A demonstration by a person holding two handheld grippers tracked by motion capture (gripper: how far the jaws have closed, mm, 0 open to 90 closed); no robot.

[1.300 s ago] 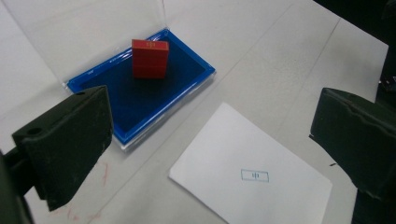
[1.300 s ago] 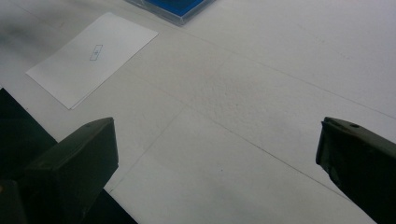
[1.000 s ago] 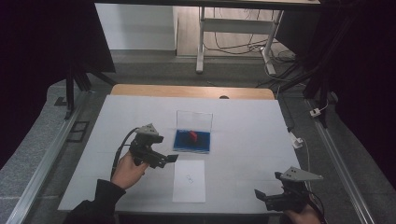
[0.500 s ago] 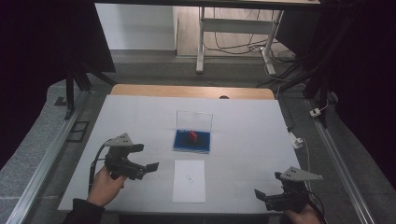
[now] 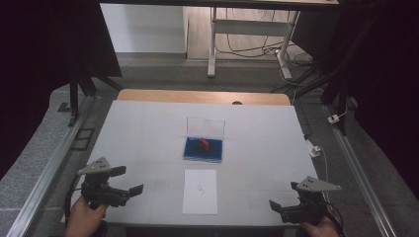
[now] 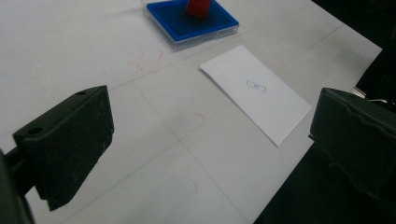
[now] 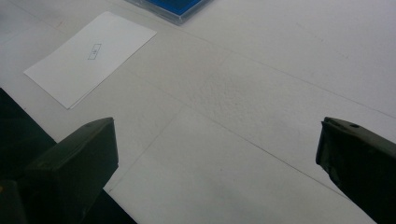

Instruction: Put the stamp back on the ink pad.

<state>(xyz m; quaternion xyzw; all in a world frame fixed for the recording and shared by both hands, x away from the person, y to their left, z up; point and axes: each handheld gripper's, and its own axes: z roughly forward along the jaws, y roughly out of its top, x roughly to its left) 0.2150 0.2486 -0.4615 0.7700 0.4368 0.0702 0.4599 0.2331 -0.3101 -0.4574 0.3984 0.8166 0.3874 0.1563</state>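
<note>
A small red block [image 5: 203, 143] stands on a blue tray [image 5: 195, 149] with a clear upright lid, at the middle of the white table. Just in front of the tray lies a white paper card [image 5: 200, 191] with a small printed mark. My left gripper [image 5: 129, 179] is at the front left corner, open and empty, well apart from the card. In the left gripper view the tray [image 6: 187, 23], the block [image 6: 198, 7] and the card [image 6: 254, 91] lie ahead of the open left gripper [image 6: 210, 140]. My right gripper [image 5: 284, 195] hovers open at the front right. The right gripper [image 7: 217, 158] view has the card [image 7: 91, 56] at far left.
A wooden strip [image 5: 202, 96] runs along the table's far edge. Metal rails [image 5: 49, 173] flank the table on both sides. A white plug with a cable [image 5: 314, 148] lies off the right edge. A metal frame [image 5: 212, 44] stands on the floor beyond.
My left gripper has drawn back from beside the blue tray to the table's front left corner, still open. The right gripper has stayed put.
</note>
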